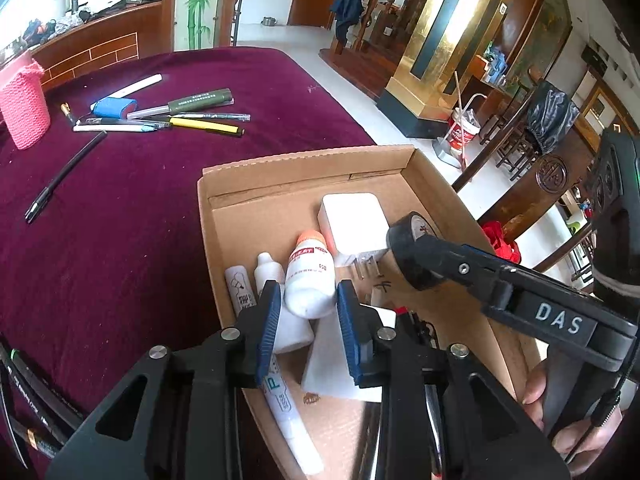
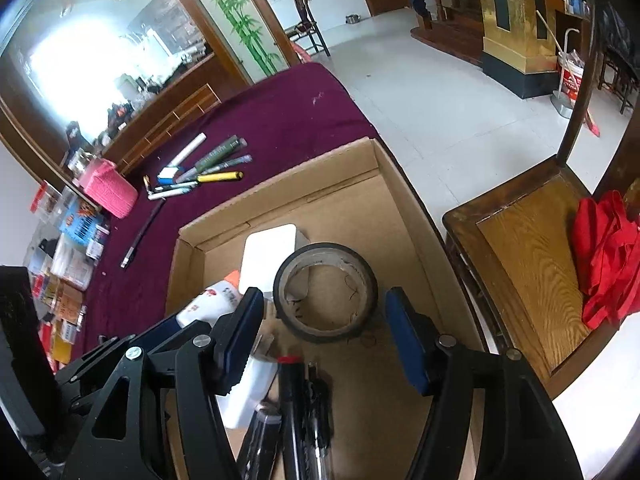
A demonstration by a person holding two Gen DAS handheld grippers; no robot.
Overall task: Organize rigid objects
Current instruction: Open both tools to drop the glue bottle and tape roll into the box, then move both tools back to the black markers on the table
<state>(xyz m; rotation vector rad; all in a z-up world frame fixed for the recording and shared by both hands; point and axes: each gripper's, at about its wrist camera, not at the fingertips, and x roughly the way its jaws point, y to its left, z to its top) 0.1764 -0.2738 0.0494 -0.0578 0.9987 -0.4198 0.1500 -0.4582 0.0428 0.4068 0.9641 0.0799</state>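
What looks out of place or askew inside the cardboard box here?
The white bottle with the orange cap lies tipped on its side across other items in the cardboard box, not upright. The black tape roll lies flat. Nothing looks spilled or damaged.

Maroon-clothed table [image 1: 140, 200]: cardboard box [image 1: 304, 168], pens [image 1: 168, 120], pink, seemingly knitted holder [image 1: 24, 108].

Home hall: wooden staircase [image 1: 376, 12], chair [image 2: 528, 264].
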